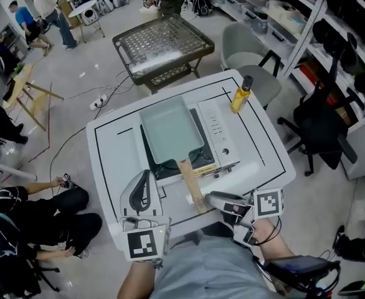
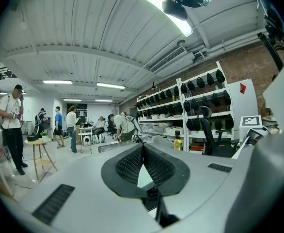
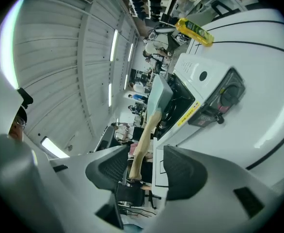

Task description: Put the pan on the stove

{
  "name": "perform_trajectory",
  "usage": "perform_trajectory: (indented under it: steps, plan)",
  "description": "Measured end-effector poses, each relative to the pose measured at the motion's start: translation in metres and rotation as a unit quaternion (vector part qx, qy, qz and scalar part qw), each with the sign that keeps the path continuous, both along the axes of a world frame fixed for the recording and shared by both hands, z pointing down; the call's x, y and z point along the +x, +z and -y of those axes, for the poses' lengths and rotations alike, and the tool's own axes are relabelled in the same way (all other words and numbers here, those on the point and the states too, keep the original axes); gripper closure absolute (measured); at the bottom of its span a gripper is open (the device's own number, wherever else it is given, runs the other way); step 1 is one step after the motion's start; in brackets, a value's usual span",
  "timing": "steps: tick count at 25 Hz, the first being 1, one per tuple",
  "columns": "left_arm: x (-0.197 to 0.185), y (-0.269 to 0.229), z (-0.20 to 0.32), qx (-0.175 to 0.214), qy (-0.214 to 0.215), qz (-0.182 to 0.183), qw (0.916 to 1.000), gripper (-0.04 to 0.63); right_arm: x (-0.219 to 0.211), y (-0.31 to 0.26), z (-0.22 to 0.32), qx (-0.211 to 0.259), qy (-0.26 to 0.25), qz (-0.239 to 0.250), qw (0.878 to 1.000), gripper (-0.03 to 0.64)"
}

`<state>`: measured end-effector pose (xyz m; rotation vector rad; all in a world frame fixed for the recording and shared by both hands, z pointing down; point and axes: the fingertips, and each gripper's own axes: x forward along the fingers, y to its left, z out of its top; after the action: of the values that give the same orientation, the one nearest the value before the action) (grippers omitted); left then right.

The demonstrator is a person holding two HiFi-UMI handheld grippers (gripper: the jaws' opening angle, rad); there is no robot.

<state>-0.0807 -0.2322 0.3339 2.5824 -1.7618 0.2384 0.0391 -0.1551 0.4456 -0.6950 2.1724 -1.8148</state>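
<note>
The pan [image 1: 169,128], a pale rectangular one, sits on the stove [image 1: 222,143] in the middle of the white table [image 1: 111,151]. Its wooden handle [image 1: 191,184] runs off the stove's near edge and points back toward the person holding the grippers.

The right gripper [image 1: 211,199] is low at the table's near edge, right at the end of the handle. Its jaws stand wide apart. From its own view the handle's tip lies between them, closer to one pad than the other, and neither pad is clamped on it.

The left gripper [image 1: 146,174] hovers over the table just left of the handle, beside the stove's near corner. Its jaws are closed with the tips meeting and nothing is held.

A yellow bottle [image 1: 241,94] stands upright at the far right of the table, just beyond the stove. Past the table are a mesh-topped cart [image 1: 162,41] and a grey chair [image 1: 248,53], with shelves [image 1: 335,23] along the right wall.
</note>
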Motion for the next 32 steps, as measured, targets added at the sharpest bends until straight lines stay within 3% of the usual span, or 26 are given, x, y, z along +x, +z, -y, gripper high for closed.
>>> perform_trajectory:
  steps: [6,8,11,13,15,19,22,24,26,32]
  plan:
    - [0.017,-0.008,-0.027,0.014,0.036,-0.005,0.9992,0.577,0.036,-0.012,-0.024,0.028,0.07,-0.019,0.997,0.408]
    - [0.017,-0.01,-0.037,0.01,0.041,0.001,0.9991,0.577,0.049,-0.016,-0.032,0.047,0.104,-0.062,0.992,0.408]
    - [0.016,-0.018,-0.053,0.015,0.052,-0.003,0.9985,0.577,0.061,-0.031,-0.041,0.109,0.149,-0.141,0.973,0.408]
    - [0.013,-0.024,-0.063,0.018,0.058,-0.01,0.9981,0.577,0.062,-0.051,-0.046,0.165,0.175,-0.179,0.954,0.409]
    - [0.008,-0.028,-0.07,0.024,0.059,-0.014,0.9979,0.577,0.062,-0.068,-0.048,0.221,0.198,-0.23,0.927,0.412]
    - [0.001,-0.04,-0.079,0.053,0.064,-0.014,0.9965,0.577,0.062,-0.094,-0.046,0.315,0.242,-0.361,0.844,0.497]
    - [-0.005,-0.046,-0.087,0.058,0.056,-0.008,0.9967,0.577,0.061,-0.108,-0.05,0.35,0.268,-0.441,0.782,0.537]
    - [-0.008,-0.047,-0.091,0.062,0.053,-0.01,0.9966,0.577,0.057,-0.115,-0.053,0.368,0.273,-0.481,0.747,0.546]
    - [-0.01,-0.047,-0.094,0.064,0.053,-0.014,0.9964,0.577,0.053,-0.118,-0.057,0.378,0.273,-0.498,0.731,0.55]
    - [-0.014,-0.046,-0.097,0.065,0.052,-0.022,0.9963,0.577,0.048,-0.12,-0.058,0.383,0.272,-0.501,0.727,0.557]
